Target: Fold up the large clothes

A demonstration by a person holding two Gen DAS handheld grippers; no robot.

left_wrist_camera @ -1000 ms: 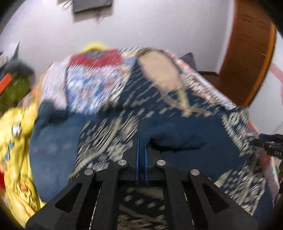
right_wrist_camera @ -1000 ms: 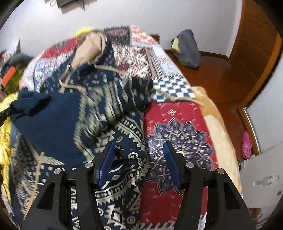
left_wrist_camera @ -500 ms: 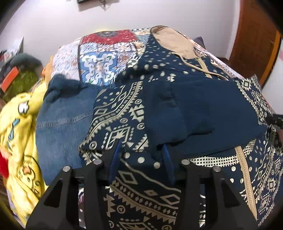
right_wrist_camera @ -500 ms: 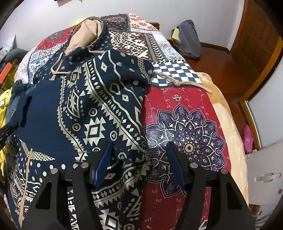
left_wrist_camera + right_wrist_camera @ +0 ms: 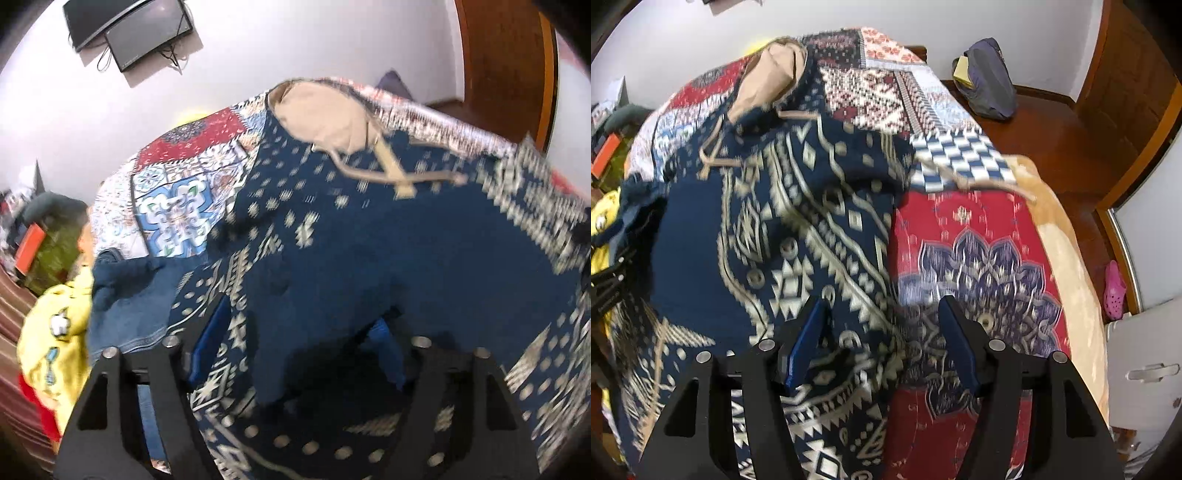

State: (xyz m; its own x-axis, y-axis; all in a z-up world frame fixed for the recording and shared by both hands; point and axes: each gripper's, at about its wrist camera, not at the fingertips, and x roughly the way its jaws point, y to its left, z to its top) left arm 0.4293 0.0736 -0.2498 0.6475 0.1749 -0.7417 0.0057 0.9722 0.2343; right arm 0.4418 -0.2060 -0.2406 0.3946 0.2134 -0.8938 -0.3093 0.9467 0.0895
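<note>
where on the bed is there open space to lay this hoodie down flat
Open bedspread lies right of the hoodie: the red mandala patch and the checkered patch, bordered by the tan blanket edge. The left side is crowded with jeans and yellow clothing.

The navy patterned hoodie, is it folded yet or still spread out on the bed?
Partly folded: the hoodie has one sleeve laid across its front, while its hood is still extended up the bed.

My left gripper (image 5: 295,339) and right gripper (image 5: 882,339) look alike: matte black angular frames with triangular cut-outs, silver round screw heads along the upper edge just behind my fingers, and flat blue fingertip pads (image 5: 807,343) set into black finger arms
</note>
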